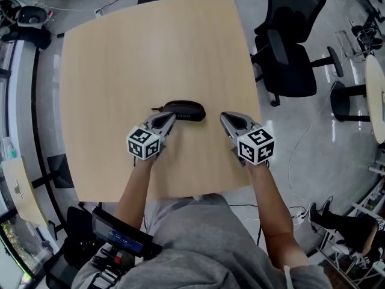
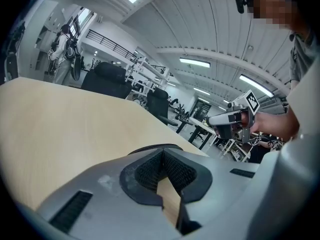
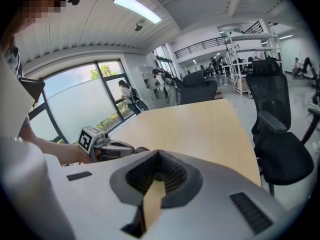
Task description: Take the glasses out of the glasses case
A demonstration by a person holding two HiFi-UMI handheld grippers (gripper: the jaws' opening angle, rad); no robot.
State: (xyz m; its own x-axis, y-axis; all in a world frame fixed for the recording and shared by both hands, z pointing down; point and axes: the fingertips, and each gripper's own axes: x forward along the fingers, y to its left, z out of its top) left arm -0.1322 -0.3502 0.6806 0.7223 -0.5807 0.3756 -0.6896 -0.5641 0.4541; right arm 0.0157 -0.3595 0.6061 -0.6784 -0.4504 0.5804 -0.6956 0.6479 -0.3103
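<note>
Pale wood table (image 1: 150, 47) fills my head view, set on a grey floor with a black office chair (image 1: 289, 47) off its right edge.

Left gripper (image 1: 171, 117): in its own view the jaws meet at the tips and nothing is between them; only bare tabletop shows through the gap lower down. Its tip lies just beside the near left part of the glasses case (image 1: 183, 110). I cannot tell from any view whether they touch. In the left gripper view the case appears as a dark arc (image 2: 155, 147) directly beyond the closed tips.

Right gripper (image 1: 222, 117): jaws likewise together and empty. Its tip is near the case's right end but apart from it, resting low over the table.

Count: one table, one glasses case, two grippers, each held in one hand and each carrying one marker cube.

Glasses case: dark, closed, lying flat near the middle of the table's near half, between the two gripper tips. Its long axis runs left to right across my view, parallel to the table's near edge. From the right gripper view only a small dark part (image 3: 141, 149) shows beside the left gripper (image 3: 107, 149).
</note>
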